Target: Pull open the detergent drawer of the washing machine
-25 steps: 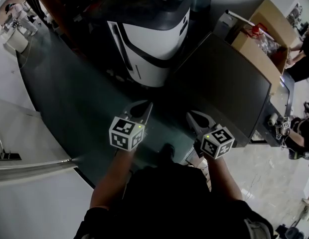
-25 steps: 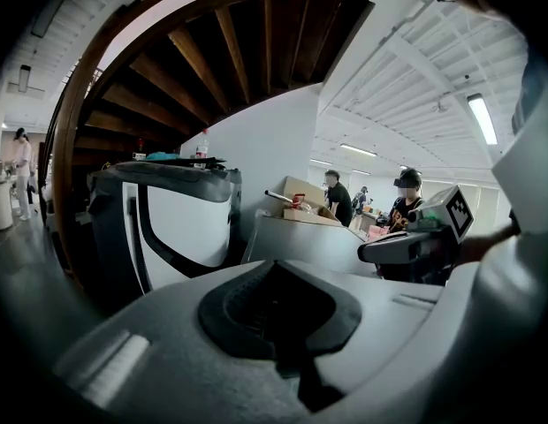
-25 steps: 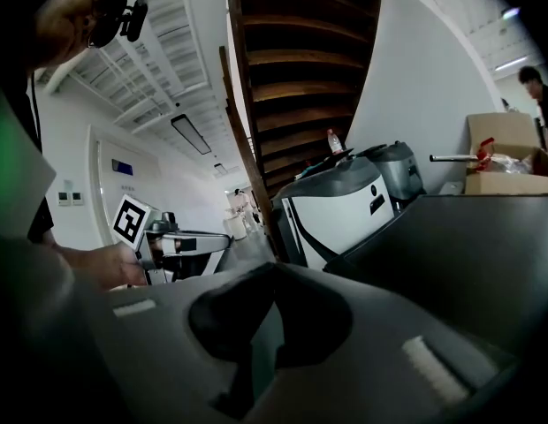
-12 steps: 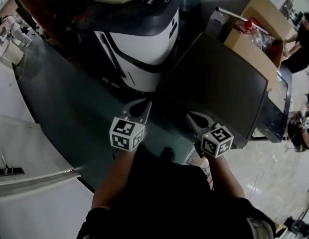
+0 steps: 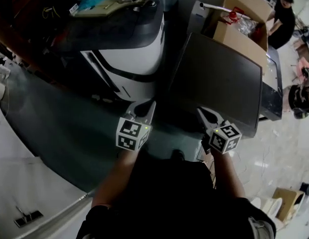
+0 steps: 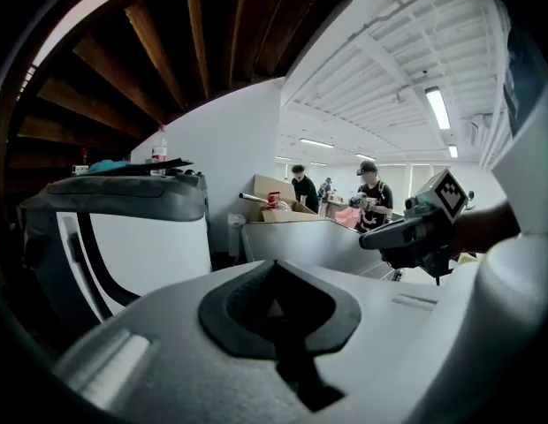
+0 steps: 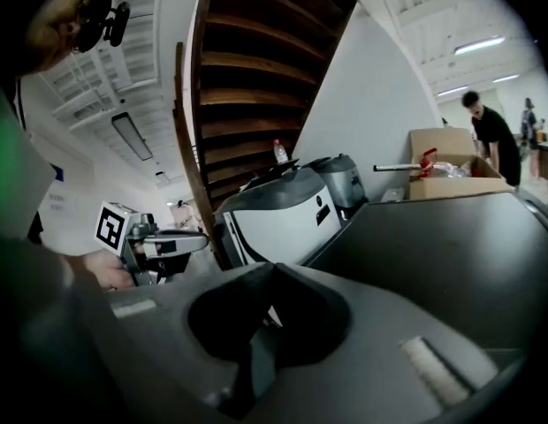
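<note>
Two machines stand ahead: a white one with a dark grey lid (image 5: 127, 54) and, to its right, a dark grey flat-topped one (image 5: 219, 83). No detergent drawer shows in any view. My left gripper (image 5: 146, 107) is shut and empty, and points at the foot of the white machine (image 6: 141, 246). My right gripper (image 5: 203, 113) is also shut and empty, at the near edge of the dark grey machine (image 7: 433, 254). Both hang in the air and touch nothing. Each shows in the other's view: the right gripper (image 6: 369, 239) and the left gripper (image 7: 201, 235).
An open cardboard box (image 5: 239, 26) with clutter stands behind the dark grey machine, and a person (image 5: 281, 11) works beyond it. Small items lie on the white machine's lid (image 5: 109, 1). A dark glossy floor strip (image 5: 50, 128) runs left, beside a white surface (image 5: 20, 193).
Both grippers, still shut, have travelled forward toward the machines. The head view has swung right, so the machines and the box sit further left in the picture.
</note>
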A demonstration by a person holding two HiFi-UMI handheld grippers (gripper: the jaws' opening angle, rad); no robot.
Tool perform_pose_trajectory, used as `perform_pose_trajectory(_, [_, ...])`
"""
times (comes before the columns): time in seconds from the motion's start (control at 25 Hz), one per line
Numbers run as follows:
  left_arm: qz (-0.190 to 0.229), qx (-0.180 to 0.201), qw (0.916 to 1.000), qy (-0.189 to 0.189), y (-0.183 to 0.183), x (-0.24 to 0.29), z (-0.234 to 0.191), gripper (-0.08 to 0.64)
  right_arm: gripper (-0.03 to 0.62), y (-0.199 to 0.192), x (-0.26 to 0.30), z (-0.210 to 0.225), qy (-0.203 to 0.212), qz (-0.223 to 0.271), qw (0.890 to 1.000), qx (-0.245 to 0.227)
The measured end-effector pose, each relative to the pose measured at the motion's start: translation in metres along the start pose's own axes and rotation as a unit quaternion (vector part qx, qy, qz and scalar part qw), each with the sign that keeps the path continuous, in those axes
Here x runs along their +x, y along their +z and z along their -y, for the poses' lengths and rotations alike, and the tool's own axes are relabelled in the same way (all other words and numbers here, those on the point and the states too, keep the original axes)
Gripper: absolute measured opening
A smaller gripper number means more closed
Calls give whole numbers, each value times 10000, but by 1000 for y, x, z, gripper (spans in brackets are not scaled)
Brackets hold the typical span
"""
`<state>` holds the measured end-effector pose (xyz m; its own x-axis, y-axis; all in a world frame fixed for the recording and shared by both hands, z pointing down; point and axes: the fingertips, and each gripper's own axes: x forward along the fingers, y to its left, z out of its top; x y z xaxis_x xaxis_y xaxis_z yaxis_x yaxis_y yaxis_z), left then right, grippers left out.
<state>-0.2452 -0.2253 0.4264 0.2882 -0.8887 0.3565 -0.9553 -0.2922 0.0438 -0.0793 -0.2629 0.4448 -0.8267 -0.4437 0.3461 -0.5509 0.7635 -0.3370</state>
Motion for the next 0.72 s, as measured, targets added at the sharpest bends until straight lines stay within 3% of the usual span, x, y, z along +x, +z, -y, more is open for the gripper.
perform_pose_trajectory(0.16, [-99, 198, 9975, -667, -6, 6, -30, 11, 3, 3, 21, -20, -509, 196, 9981, 280])
perform_pose_trajectory(0.4, [-227, 296, 9859, -1631, -17, 23, -23, 12, 3, -14, 9, -29, -1282, 203, 9910, 316])
perform_pose_trajectory(0.72, [-529, 100, 9783, -2000, -40, 47, 14, 12, 3, -55, -57, 1, -1879, 280, 9797, 642])
